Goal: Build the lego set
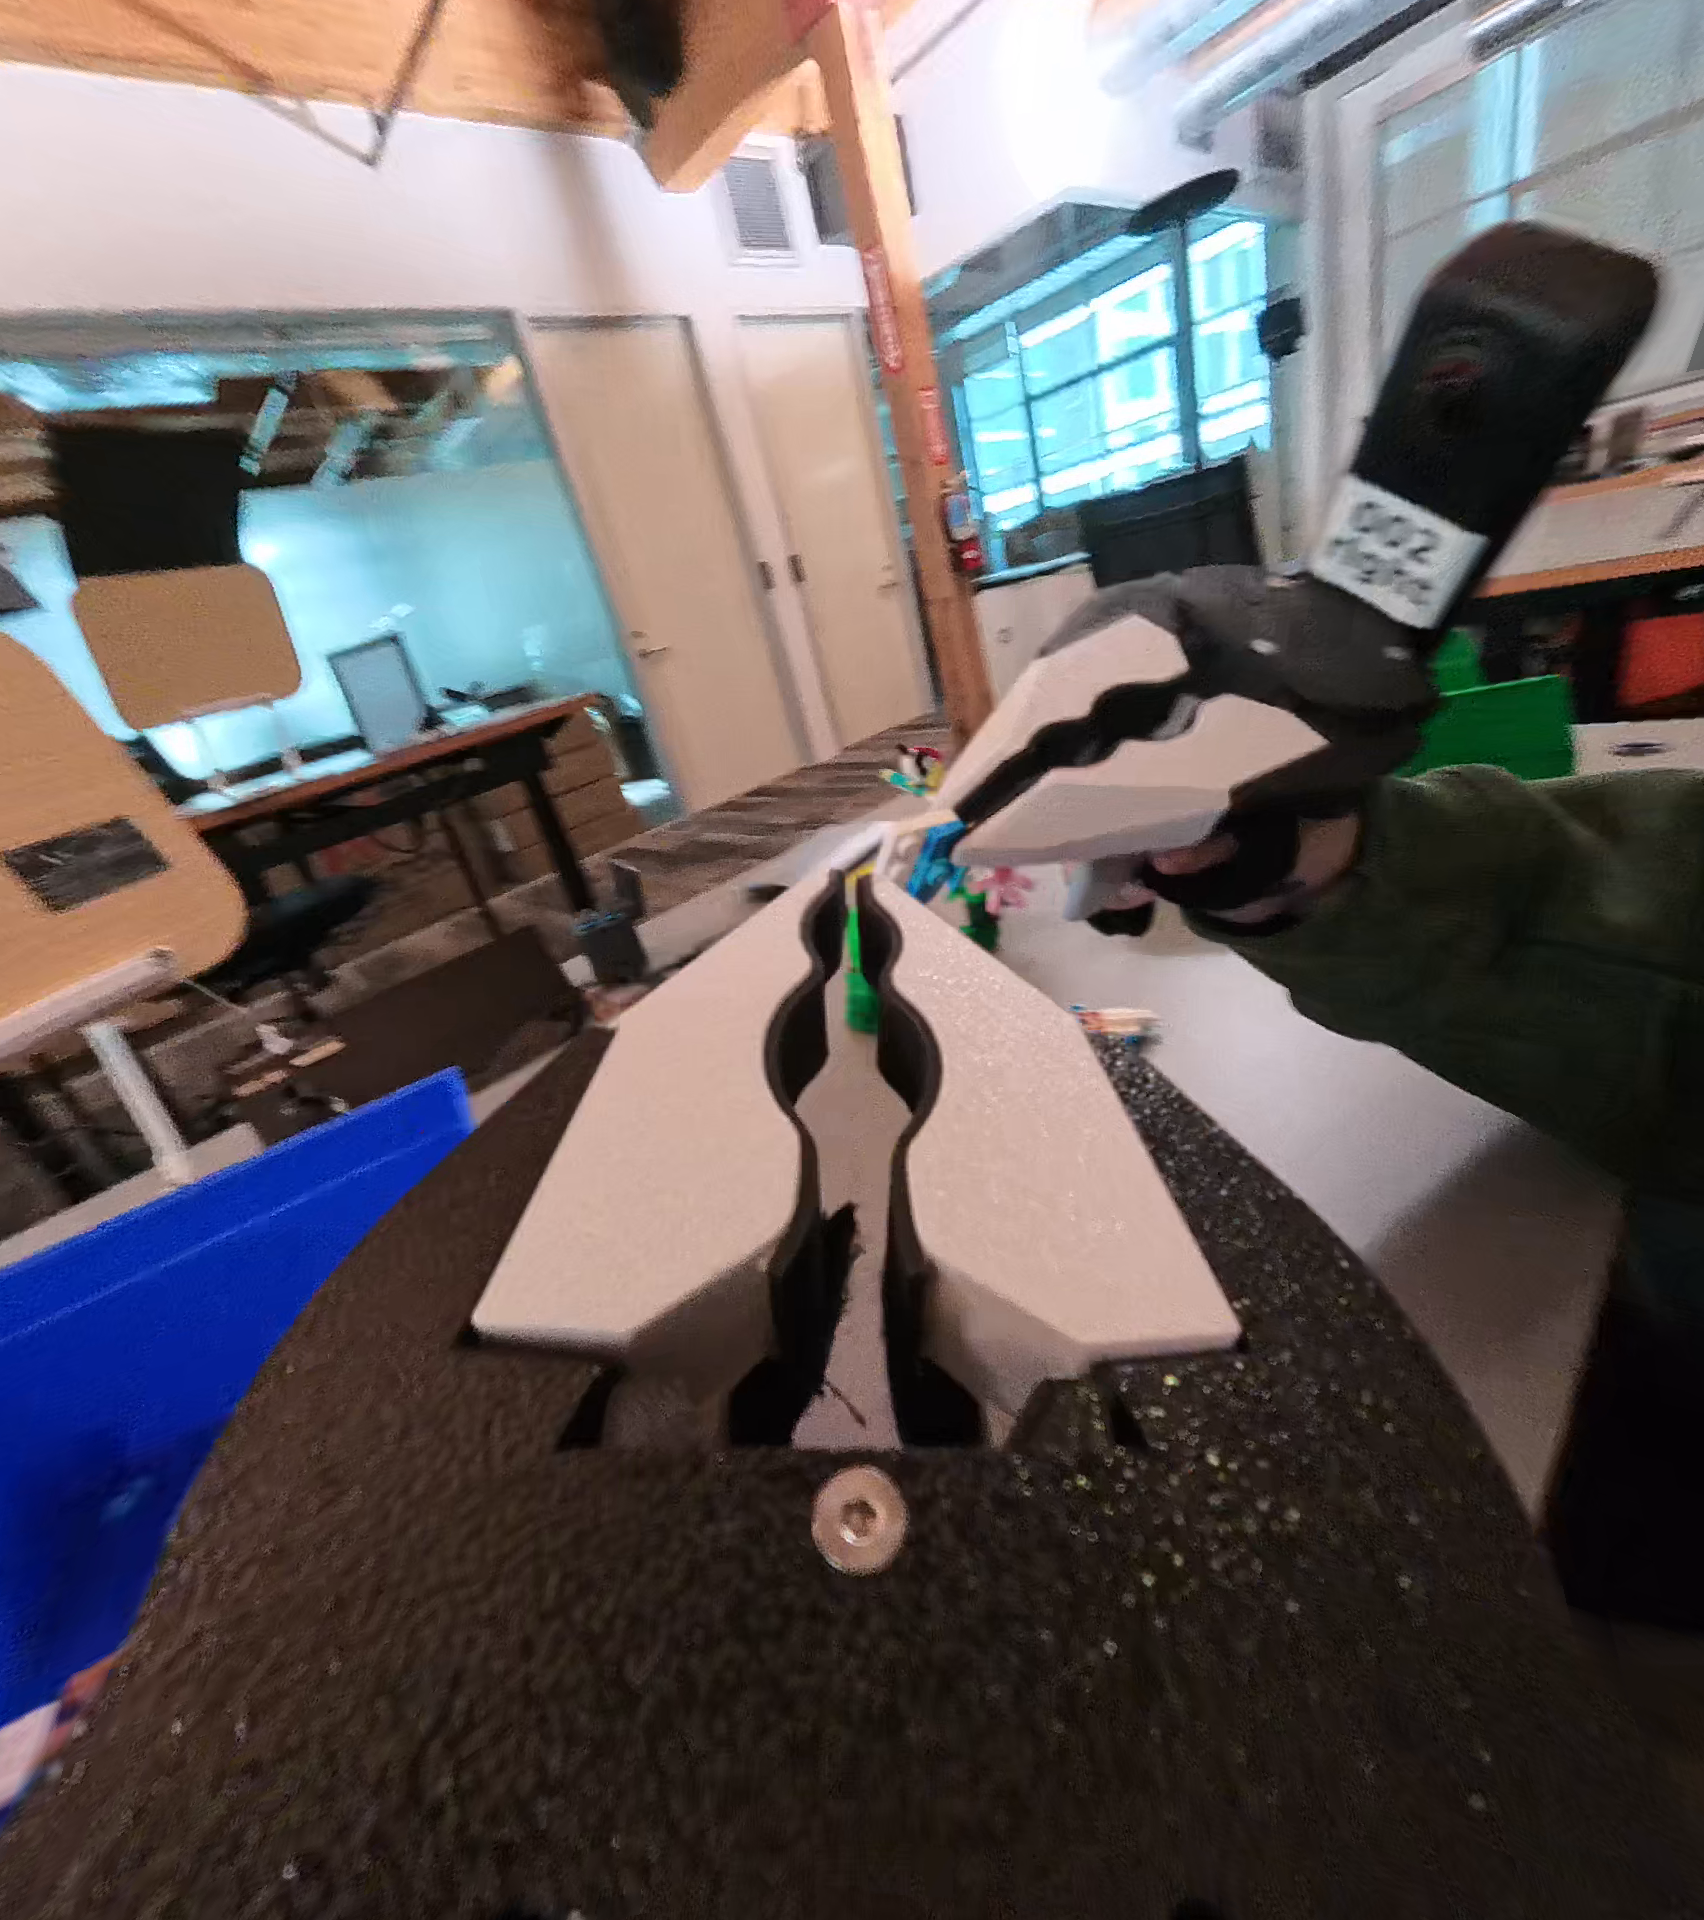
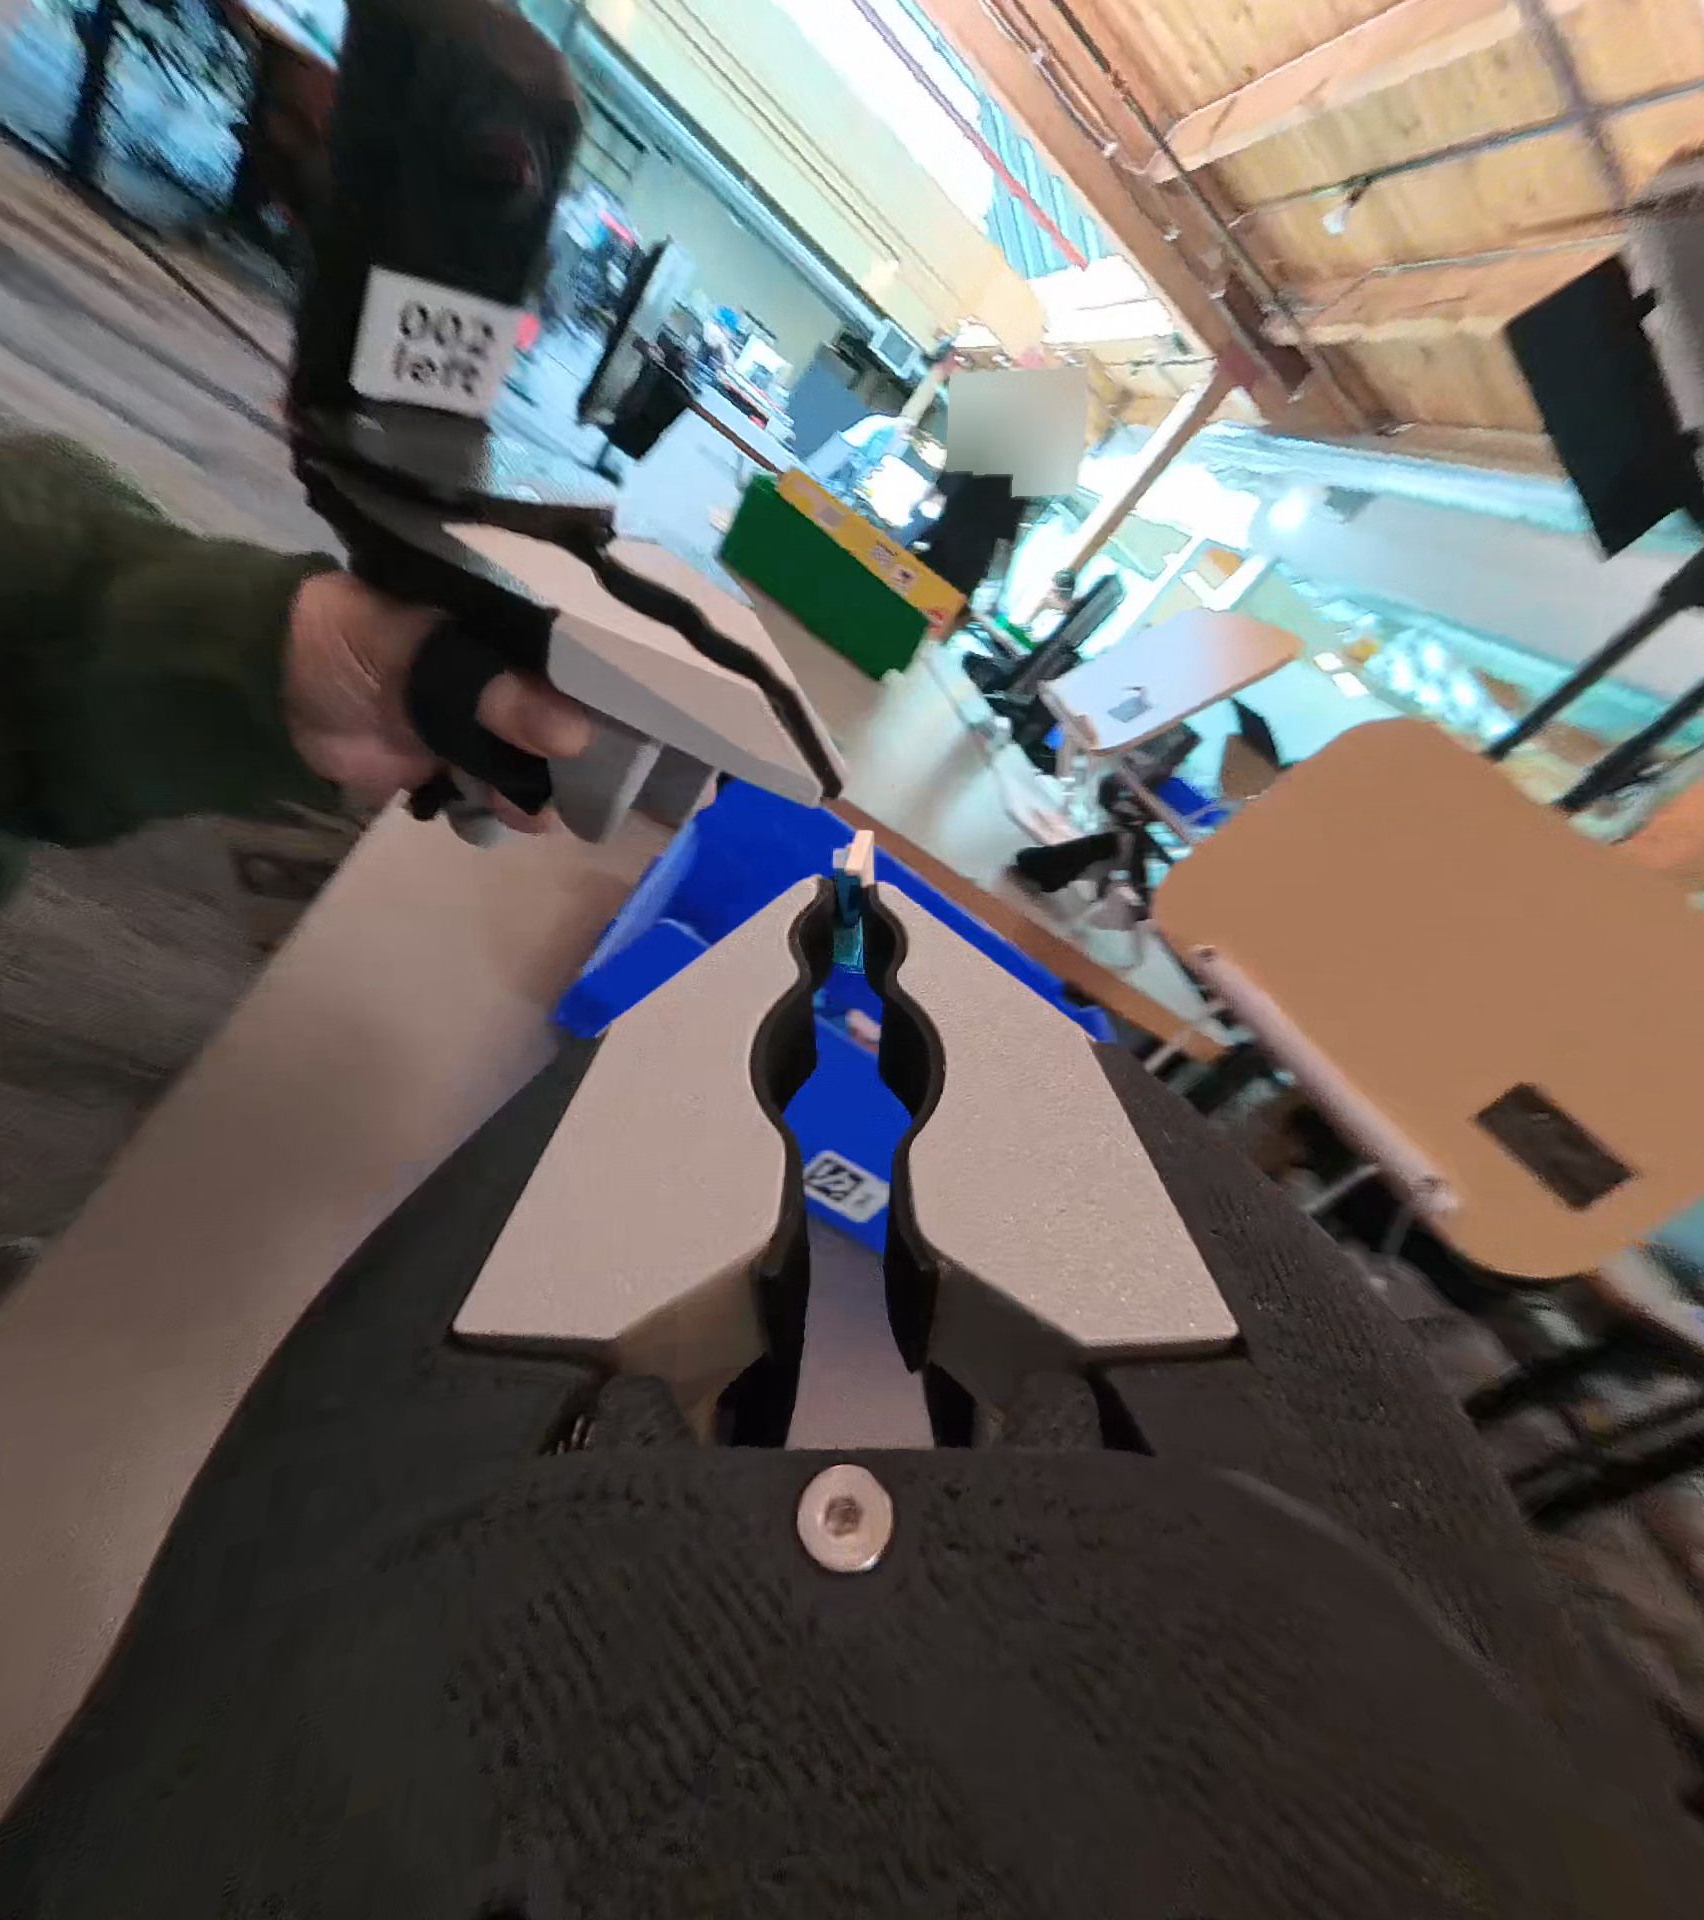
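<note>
- The small blue piece (image 2: pixel 848 912), capped with a pale tip, sits clenched at the very tips of your right gripper (image 2: pixel 852 889), in the air above the blue bin (image 2: pixel 723 883).
- Only a sliver of the piece is caught. My judgement: squeeze evenly and keep the wrist quiet, so it cannot twist out.
- Your left gripper (image 1: pixel 853 888) hovers beside the bin, on its table side, with the jaws almost together. A thin green piece (image 1: pixel 860 1003) shows in the gap. I cannot tell whether it is pinched or merely standing on the table (image 1: pixel 1347 1122) beyond.
- The two sets of tips are near each other but apart, so bring them closer slowly.
- Past the bin, farther along the table, stands a pink toy flower (image 1: pixel 1002 883), and beyond that a green box (image 2: pixel 827 592).
- Count: two grippers, each in a hand wearing a dark fingerless glove; one blue piece held; one green piece; one flower clearly seen; one bin; one green box.
</note>
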`<state>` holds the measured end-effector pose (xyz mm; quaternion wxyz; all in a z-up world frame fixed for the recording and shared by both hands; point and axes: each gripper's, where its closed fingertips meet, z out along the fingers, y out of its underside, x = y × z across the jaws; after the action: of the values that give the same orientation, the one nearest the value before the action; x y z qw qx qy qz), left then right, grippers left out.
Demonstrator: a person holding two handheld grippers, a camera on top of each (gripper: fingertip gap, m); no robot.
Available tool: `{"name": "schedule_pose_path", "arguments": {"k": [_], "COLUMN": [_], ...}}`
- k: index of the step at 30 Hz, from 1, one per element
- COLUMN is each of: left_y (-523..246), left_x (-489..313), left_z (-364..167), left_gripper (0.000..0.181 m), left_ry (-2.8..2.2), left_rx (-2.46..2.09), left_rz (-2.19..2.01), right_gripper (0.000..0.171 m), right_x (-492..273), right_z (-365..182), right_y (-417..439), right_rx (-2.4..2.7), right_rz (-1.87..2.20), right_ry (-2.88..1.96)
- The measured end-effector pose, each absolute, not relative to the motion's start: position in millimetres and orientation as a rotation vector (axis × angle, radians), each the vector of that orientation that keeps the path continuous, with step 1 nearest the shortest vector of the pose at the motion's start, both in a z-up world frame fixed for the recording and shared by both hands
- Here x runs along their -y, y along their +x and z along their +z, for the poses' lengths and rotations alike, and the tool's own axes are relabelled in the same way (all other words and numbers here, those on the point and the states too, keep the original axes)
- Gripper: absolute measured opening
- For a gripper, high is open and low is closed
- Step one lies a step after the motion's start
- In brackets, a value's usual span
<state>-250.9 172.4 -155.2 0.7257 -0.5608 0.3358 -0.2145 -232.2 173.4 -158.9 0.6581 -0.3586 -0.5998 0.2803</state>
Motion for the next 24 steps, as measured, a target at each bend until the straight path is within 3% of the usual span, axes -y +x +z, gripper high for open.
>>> {"name": "schedule_pose_path", "arguments": {"k": [1,7,11,13,15,21,24], "left_y": [-248,-224,-188,-172,-158,-143,-143], "left_x": [-174,-188,-180,-173,-166,-155,-148], "left_z": [-160,-197,-212,-218,-220,-216,-217], "left_gripper": [0.0,0.001,0.013,0.031,0.037,0.006,0.005], "left_ry": [-1.265,-1.413,-1.415,-1.42,-1.397,-1.335,-1.337], "left_rx": [-0.751,-0.854,-0.95,-0.994,-1.016,-1.028,-1.052], "left_rz": [-0.497,-0.456,-0.591,-0.687,-0.768,-0.89,-0.961], "right_gripper": [0.003,0.002,0.002,0.002,0.002,0.002,0.002], "right_x": [-174,-191,-180,-175,-170,-153,-147], "right_z": [-159,-183,-205,-207,-208,-206,-207], "right_y": [-227,-190,-167,-160,-156,-152,-153], "right_rx": [1.347,1.313,1.352,1.346,1.36,1.394,1.416], "right_rz": [0.695,0.807,1.011,1.139,1.236,1.414,1.445], "right_ry": [-0.824,-0.894,-0.905,-0.911,-0.915,-0.883,-0.874]}}
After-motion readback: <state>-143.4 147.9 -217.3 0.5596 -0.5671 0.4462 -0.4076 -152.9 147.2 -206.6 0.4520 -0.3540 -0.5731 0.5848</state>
